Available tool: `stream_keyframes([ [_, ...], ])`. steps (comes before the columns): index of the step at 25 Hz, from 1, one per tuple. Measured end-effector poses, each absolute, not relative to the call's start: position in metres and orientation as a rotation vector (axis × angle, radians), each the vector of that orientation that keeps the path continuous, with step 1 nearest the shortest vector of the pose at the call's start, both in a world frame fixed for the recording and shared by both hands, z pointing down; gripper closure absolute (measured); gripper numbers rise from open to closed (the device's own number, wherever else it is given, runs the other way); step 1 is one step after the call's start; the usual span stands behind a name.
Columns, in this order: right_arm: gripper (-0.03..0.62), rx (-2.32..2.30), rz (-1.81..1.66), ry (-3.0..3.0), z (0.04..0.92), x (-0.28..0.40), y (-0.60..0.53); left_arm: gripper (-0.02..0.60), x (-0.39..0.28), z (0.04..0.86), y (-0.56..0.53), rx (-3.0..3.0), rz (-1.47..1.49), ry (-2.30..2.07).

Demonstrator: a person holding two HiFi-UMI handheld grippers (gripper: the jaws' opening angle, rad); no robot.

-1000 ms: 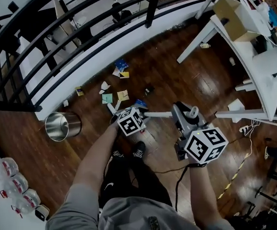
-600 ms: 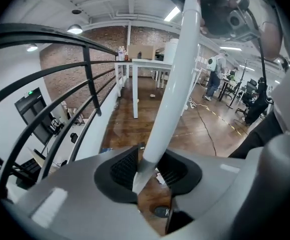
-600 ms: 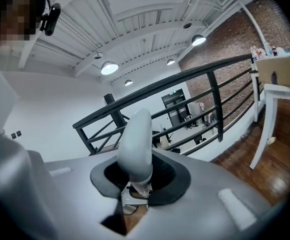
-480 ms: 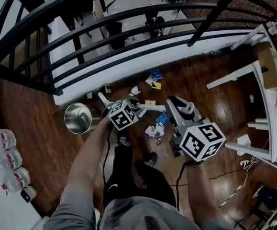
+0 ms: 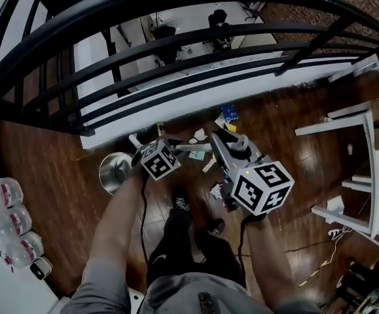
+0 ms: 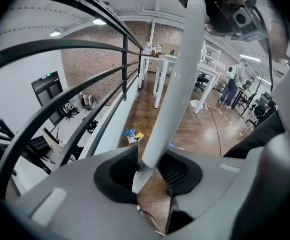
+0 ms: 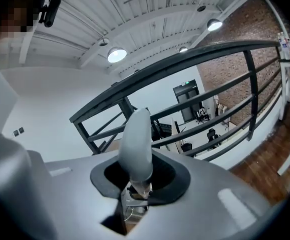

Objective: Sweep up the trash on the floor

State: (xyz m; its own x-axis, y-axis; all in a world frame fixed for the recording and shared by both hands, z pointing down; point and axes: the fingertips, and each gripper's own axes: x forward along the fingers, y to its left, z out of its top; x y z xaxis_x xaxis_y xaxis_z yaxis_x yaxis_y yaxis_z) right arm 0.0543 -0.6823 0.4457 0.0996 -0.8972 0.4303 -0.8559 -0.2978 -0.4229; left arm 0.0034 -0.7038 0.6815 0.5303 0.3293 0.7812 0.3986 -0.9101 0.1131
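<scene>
A white broom handle (image 5: pixel 192 148) runs between both grippers. My left gripper (image 5: pixel 146 150) is shut on its lower part; in the left gripper view the handle (image 6: pixel 175 84) rises from the jaws towards the right gripper. My right gripper (image 5: pixel 216 144) is shut near the handle's rounded top end (image 7: pixel 137 139). Paper trash lies on the wooden floor ahead: blue and yellow scraps (image 5: pixel 227 114), white scraps (image 5: pixel 199 136), and a crumpled piece (image 5: pixel 215 191) beside the right gripper. The same blue and yellow scraps (image 6: pixel 132 134) lie by the white wall base. The broom's head is hidden.
A round metal bin (image 5: pixel 114 172) stands on the floor just left of the left gripper. A black railing (image 5: pixel 196 57) on a white base closes the far side. White table legs (image 5: pixel 333 120) stand at right. Several bottles (image 5: pixel 6 221) line the left edge.
Both grippers have travelled with the handle towards the railing as the person stepped forward. The bin and the scraps now sit closer to the grippers; both grips look unchanged.
</scene>
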Motion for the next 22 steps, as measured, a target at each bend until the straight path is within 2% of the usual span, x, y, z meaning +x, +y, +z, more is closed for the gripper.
stream_keyframes([
  [8, 0.534, -2.384, -0.985, 1.665, 0.463, 0.082, -0.667, 0.460, 0.036, 0.698, -0.693, -2.644, -1.305, -0.773],
  [16, 0.534, -2.489, -1.001, 1.415, 0.470, 0.144, -0.575, 0.460, 0.101, 0.705, -0.604, -2.531, -1.259, -1.005],
  [22, 0.534, -2.581, -0.996, 1.180, 0.464, 0.164, -0.468, 0.456, 0.135, 0.700, -0.503, -2.416, -1.184, -1.188],
])
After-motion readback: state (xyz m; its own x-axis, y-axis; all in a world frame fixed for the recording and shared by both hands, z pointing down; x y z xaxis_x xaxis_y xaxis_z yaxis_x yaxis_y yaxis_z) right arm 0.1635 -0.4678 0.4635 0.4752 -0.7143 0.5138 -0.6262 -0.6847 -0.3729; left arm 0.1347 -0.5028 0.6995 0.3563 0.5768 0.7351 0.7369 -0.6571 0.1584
